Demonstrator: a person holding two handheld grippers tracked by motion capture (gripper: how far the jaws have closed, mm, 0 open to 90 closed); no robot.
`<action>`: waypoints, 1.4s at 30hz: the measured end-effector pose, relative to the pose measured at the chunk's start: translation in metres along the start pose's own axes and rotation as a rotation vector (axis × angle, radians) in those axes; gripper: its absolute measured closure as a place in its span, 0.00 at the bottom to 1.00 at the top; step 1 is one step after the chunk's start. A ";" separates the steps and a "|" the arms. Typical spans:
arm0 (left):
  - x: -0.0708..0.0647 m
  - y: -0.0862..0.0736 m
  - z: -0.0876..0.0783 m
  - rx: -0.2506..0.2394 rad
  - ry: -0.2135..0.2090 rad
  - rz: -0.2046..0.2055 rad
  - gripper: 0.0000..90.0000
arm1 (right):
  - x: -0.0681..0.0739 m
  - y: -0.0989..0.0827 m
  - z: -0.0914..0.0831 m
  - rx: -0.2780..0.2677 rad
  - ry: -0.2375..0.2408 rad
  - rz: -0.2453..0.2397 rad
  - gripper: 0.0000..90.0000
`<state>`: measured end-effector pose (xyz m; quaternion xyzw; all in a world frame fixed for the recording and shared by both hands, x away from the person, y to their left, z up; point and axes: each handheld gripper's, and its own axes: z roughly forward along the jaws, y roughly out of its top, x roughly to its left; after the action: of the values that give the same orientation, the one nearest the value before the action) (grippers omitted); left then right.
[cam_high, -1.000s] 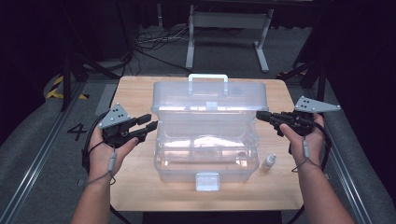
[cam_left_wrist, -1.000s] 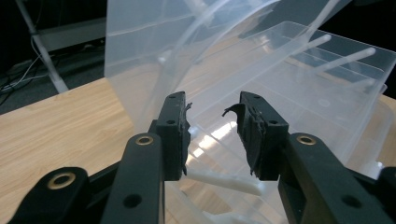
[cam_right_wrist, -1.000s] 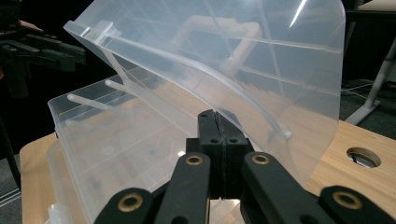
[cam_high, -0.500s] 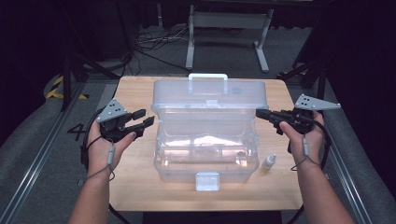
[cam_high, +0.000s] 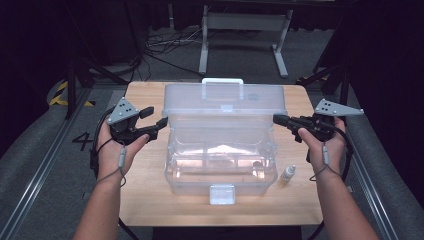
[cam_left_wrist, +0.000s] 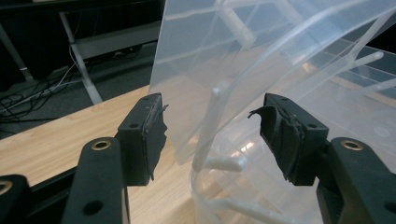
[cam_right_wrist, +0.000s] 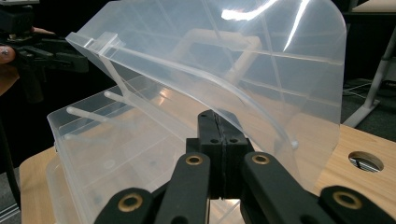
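1 box (cam_high: 220, 165), contents blurred

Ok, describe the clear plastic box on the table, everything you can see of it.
The clear plastic box looks translucent, with a white handle on its lid and a front latch. The lid is raised, tilted back. Inner trays show faintly. It stands mid-table on the wooden table. The left hand-held gripper straddles the lid's edge, open; the right hand-held gripper is shut against its other side.

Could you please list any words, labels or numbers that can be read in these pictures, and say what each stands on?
"4": dark figure on the grey floor, left of the table.
Small bottle beside the clear plastic box: its label is too small to read.
Nothing else legible.
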<state>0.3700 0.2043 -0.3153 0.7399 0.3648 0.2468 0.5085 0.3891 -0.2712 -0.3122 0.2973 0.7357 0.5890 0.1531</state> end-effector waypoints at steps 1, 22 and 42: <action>-0.001 0.001 0.001 -0.003 -0.001 0.002 0.45 | 0.000 0.000 0.000 0.000 0.000 0.000 1.00; -0.012 0.009 0.024 -0.068 0.040 -0.016 0.55 | -0.001 0.000 0.002 -0.012 0.000 0.012 1.00; -0.015 0.014 0.039 -0.072 0.163 0.028 0.55 | 0.001 -0.001 0.001 -0.025 0.013 0.023 1.00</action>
<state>0.3933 0.1669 -0.3158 0.7036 0.3856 0.3261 0.4999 0.3889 -0.2702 -0.3129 0.2998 0.7258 0.6018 0.1452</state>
